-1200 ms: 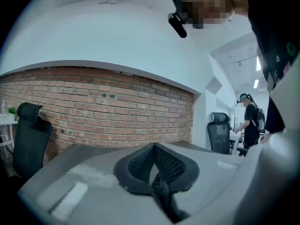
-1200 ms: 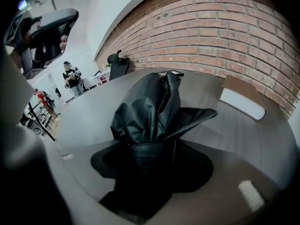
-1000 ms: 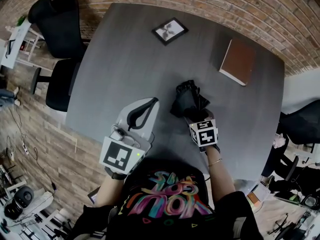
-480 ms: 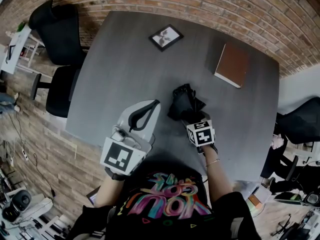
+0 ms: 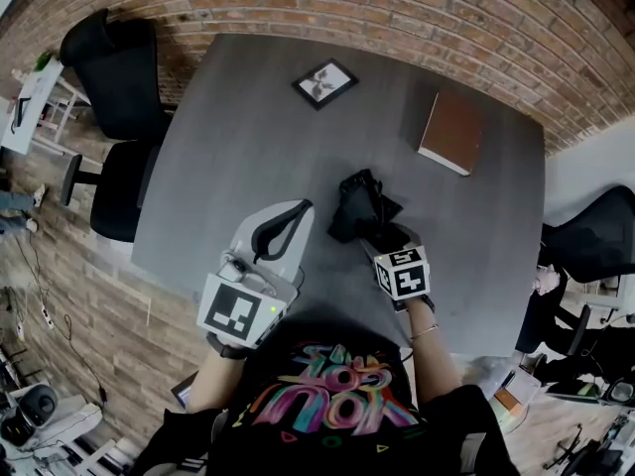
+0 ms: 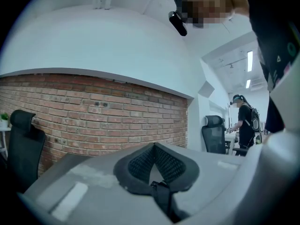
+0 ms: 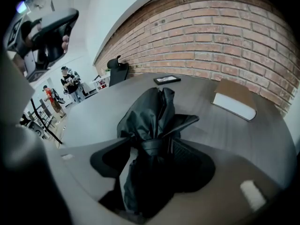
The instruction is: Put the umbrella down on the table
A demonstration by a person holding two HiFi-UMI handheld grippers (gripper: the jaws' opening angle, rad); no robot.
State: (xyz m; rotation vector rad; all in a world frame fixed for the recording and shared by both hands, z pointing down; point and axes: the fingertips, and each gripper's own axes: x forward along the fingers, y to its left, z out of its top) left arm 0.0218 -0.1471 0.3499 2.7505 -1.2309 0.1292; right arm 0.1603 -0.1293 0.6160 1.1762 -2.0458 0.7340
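Note:
The black folded umbrella (image 5: 359,204) hangs over the near middle of the grey table (image 5: 228,137), and my right gripper (image 5: 383,236) is shut on it. In the right gripper view the umbrella (image 7: 151,117) fills the gap between the jaws, its loose fabric bunched in front and its strap (image 7: 152,147) pinched. I cannot tell whether its far end touches the tabletop. My left gripper (image 5: 285,224) is held at the table's near edge, jaws together and holding nothing. In the left gripper view it (image 6: 154,175) points at a brick wall.
A framed picture (image 5: 324,83) lies at the table's far side and a brown book (image 5: 451,132) at the far right. Black office chairs stand at the left (image 5: 114,67) and right (image 5: 595,241). The brick wall (image 5: 417,8) runs behind the table.
The head view has shifted a little. My right gripper, still holding the umbrella, has stayed over nearly the same spot on the table. The left gripper has not moved.

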